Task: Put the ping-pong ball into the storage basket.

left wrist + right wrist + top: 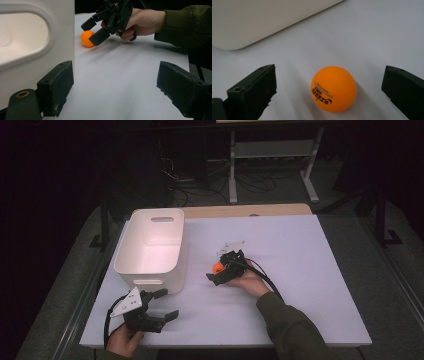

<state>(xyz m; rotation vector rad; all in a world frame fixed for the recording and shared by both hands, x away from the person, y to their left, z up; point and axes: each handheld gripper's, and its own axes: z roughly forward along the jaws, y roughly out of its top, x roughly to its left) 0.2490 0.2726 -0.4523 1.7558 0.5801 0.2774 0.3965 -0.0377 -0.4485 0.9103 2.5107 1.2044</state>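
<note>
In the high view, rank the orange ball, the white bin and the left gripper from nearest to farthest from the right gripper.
1. Orange ball: on the table, between the open jaws of the right gripper.
2. White bin: to the ball's left.
3. Left gripper: at the near left table edge, below the bin.

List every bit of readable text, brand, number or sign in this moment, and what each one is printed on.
"DHS": dark print on the orange ball, seen upside down in the right gripper view between the open right claw.
A curved line of smaller print above it on the ball: too small to read.
A dark logo mark below it: not legible as letters.
White bin, white table, left claw: no text visible.
</note>
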